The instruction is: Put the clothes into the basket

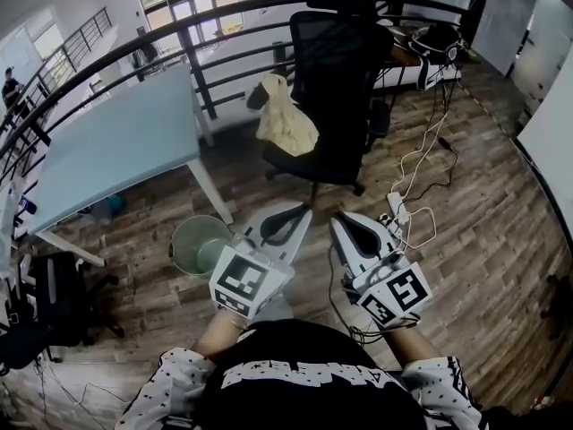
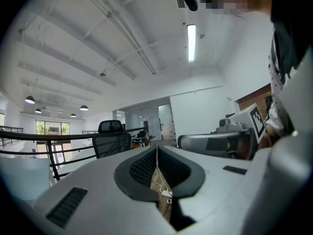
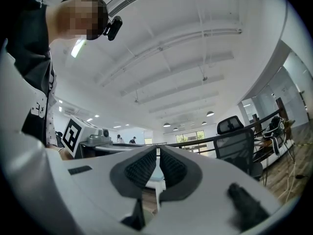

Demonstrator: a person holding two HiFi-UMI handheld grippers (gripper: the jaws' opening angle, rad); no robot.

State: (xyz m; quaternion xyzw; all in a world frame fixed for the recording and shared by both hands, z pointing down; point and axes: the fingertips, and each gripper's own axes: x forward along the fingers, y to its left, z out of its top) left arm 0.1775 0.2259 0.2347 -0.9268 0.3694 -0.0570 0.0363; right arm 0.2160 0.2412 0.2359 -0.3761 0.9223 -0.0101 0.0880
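You're holding a left gripper (image 1: 302, 210) and right gripper (image 1: 339, 219) shelled in matt white plastic, with ribbed black pads (image 2: 144, 168). Soft crumpled yellow cloth (image 1: 285, 119) is lying on a black mesh chair (image 1: 336, 56); matt wood planks are covering the floor (image 1: 483, 204).

Office chair (image 1: 340, 61), black, standing beside pale-blue table (image 1: 116, 146); white power strip (image 1: 396, 208) lying on wood floor (image 1: 488, 195), cable (image 1: 421, 150) trailing behind.

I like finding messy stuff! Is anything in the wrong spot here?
Yes. A yellow cloth is slumped on the black chair, not in the green basket on the floor nearby. A white cable also loops loosely over the floor right of the chair.
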